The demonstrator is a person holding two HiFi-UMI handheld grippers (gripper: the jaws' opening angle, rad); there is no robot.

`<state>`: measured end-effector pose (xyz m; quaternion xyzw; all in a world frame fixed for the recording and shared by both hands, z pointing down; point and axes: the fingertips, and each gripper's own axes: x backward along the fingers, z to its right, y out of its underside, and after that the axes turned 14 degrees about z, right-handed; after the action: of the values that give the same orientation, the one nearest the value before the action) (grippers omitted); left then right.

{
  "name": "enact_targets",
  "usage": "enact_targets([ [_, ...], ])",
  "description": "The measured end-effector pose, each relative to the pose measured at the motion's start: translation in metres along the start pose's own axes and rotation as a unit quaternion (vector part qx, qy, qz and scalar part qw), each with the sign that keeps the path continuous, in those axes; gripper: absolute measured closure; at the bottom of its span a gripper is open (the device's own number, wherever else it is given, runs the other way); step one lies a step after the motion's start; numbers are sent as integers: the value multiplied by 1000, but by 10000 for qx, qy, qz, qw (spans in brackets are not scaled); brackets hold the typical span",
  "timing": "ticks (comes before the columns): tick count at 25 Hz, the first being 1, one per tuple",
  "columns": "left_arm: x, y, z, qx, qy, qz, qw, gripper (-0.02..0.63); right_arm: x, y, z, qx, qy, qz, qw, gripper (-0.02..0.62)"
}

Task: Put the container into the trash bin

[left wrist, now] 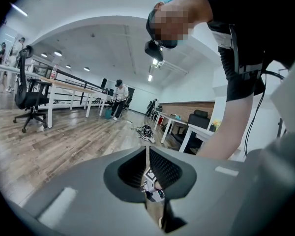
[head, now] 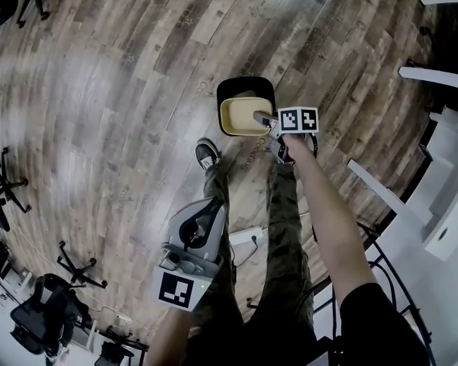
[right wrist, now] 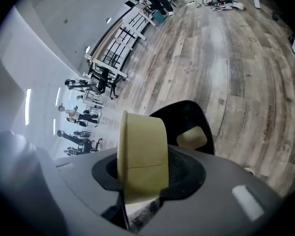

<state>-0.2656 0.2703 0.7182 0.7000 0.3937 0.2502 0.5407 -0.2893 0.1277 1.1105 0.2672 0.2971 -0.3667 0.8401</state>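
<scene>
**Container held over the trash bin by the right tongs**

The cream container (right wrist: 140, 156) is pinched on its side between the pads of the right tongs (right wrist: 147, 176), which are spread wide around its body. It is held just above the mouth of the black trash bin (head: 244, 86), which stands on the wooden floor (head: 122, 90) just ahead of the person's shoe (head: 206, 153). Another cream piece (right wrist: 191, 137) is seen lying inside the bin. The left tongs (left wrist: 147, 168) are pressed together with nothing between them, well apart from the bin.
</scene>
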Motion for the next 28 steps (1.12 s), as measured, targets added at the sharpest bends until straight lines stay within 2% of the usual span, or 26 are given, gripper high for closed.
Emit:
enact_targets([
  [4, -2, 0, -1, 39, -19, 17, 10000, 592, -2, -2, 4, 79, 52, -11, 10000, 411],
  [6, -2, 1, -1, 42, -10, 4, 10000, 592, -3, -4, 10, 235, 205, -31, 9995, 390],
  [8, -1, 3, -2, 52, -10, -18, 10000, 592, -5, -2, 15, 502, 361, -159, 9980, 358],
  [11, -1, 6, -4, 71, -26, -43, 10000, 592, -9, 7, 15, 713, 356, -411, 9960, 347],
  [20, -2, 4, -5, 62, -22, -27, 10000, 592, -11, 24, 8, 651, 260, -558, 9960, 347],
  [28, -9, -2, -1, 5, 51, 10, 10000, 592, -3, 18, -6, 619, 149, -481, 9968, 347],
])
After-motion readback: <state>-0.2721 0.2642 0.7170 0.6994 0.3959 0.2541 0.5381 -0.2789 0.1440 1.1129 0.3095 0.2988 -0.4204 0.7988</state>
